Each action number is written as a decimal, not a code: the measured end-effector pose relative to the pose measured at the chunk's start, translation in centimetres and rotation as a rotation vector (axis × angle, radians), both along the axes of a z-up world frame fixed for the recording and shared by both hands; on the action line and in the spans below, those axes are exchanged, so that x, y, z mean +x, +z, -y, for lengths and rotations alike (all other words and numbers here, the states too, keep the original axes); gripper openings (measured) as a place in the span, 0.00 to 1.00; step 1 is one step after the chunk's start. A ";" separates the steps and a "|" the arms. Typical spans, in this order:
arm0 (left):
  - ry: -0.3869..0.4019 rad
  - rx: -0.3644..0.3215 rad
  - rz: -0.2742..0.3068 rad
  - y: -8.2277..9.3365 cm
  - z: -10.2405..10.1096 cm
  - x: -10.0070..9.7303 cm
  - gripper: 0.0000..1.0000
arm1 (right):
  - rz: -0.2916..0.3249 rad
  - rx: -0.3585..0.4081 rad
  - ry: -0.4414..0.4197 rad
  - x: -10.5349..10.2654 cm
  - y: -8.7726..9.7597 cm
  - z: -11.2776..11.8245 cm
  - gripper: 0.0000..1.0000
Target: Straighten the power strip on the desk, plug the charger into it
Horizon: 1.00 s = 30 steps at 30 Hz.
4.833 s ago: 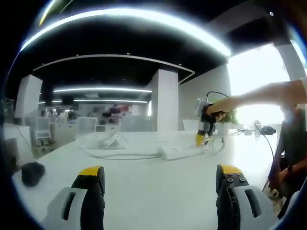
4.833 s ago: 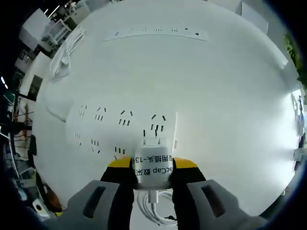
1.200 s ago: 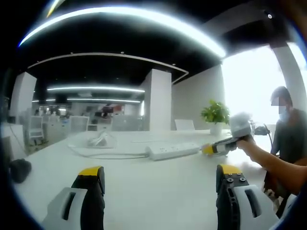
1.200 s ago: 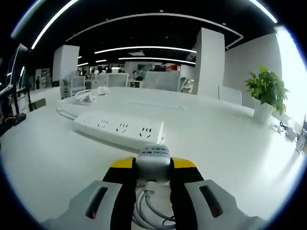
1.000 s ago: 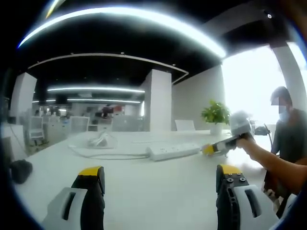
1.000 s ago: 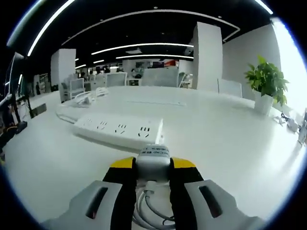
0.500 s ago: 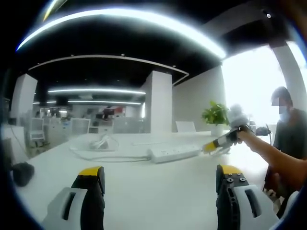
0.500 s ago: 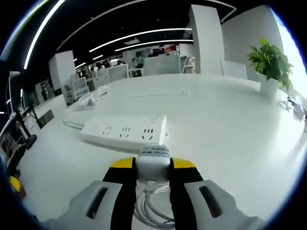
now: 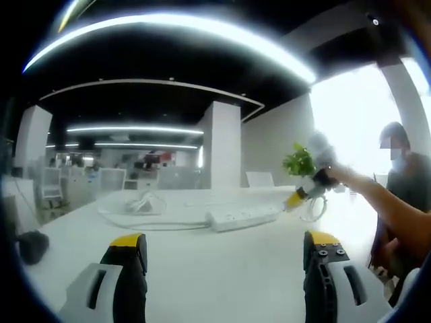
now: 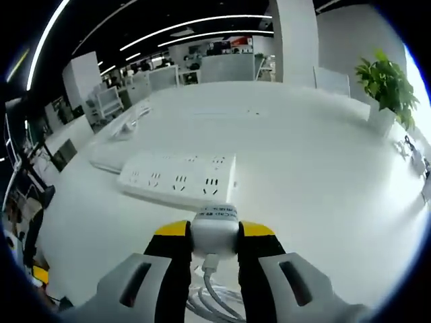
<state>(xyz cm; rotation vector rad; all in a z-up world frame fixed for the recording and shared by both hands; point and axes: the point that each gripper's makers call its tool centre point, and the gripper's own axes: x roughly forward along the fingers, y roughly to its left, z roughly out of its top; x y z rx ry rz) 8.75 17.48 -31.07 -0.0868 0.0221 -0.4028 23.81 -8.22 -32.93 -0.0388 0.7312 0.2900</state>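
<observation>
Right claw [image 10: 214, 245] pinches charger [image 10: 215, 231] above white desk [image 10: 323, 182]; left claw [image 9: 225, 252] seemingly spread.

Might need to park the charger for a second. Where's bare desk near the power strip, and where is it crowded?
Bare desk runs from the power strip toward the potted plant; more lies between the strip and the left gripper. It is crowded at the strip's far end, where the cable bundle lies. The right gripper holds the charger.
</observation>
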 end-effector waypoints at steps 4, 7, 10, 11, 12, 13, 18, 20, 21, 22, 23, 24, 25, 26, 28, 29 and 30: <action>0.002 -0.001 0.003 0.1 -0.1 -0.1 0.99 | -0.040 -0.023 -0.003 0.7 0.1 -0.1 0.24; 0.005 0.001 0.001 0.0 -0.3 -0.2 0.99 | -0.053 -0.036 -0.004 1.5 0.6 -0.1 0.24; 0.011 0.000 0.000 0.0 -0.5 -0.2 0.99 | -0.069 -0.042 -0.006 2.0 1.2 -0.1 0.24; 0.012 0.000 0.000 0.0 -0.5 -0.2 0.99 | -0.072 -0.042 -0.005 2.1 1.5 -0.2 0.24; 0.013 -0.002 0.000 0.0 -0.5 -0.1 0.99 | -0.083 -0.039 -0.006 2.2 1.7 -0.3 0.24; 0.012 -0.002 0.000 0.0 -0.5 -0.1 0.99 | -0.091 -0.038 -0.004 2.1 1.7 -0.4 0.24; 0.007 -0.001 0.000 0.0 -0.3 -0.1 0.99 | -0.162 -0.042 0.006 2.6 1.6 -0.8 0.24; 0.008 -0.002 -0.002 0.0 -0.3 -0.2 0.99 | -0.188 -0.042 0.010 2.9 1.4 -0.9 0.24; 0.010 -0.001 -0.003 -0.1 -0.4 -0.2 0.99 | -0.217 -0.045 0.014 2.9 1.1 -1.0 0.24; 0.011 -0.001 -0.003 -0.1 -0.4 -0.2 0.99 | -0.235 -0.044 0.018 3.0 1.0 -1.1 0.24; 0.012 -0.001 -0.002 -0.1 -0.5 -0.2 0.99 | -0.240 -0.043 0.018 3.3 0.9 -1.2 0.24; 0.012 -0.002 -0.003 -0.1 -0.5 -0.2 0.99 | -0.257 -0.046 0.021 3.3 0.7 -1.2 0.24; 0.013 -0.003 -0.003 -0.1 -0.5 -0.2 0.99 | -0.266 -0.047 0.023 3.4 0.5 -1.2 0.24; 0.014 -0.002 -0.003 -0.1 -0.5 -0.2 0.99 | -0.279 -0.049 0.022 3.5 0.4 -1.2 0.24; 0.015 -0.002 -0.003 -0.1 -0.6 -0.2 0.99 | -0.291 -0.050 0.022 3.6 0.2 -1.3 0.24; 0.015 -0.003 -0.002 -0.1 -0.6 -0.2 0.99 | -0.296 -0.049 0.024 3.6 0.1 -1.3 0.24; 0.015 -0.003 -0.004 -0.1 -0.6 -0.2 0.99 | -0.318 -0.039 0.025 3.4 -0.2 -1.5 0.24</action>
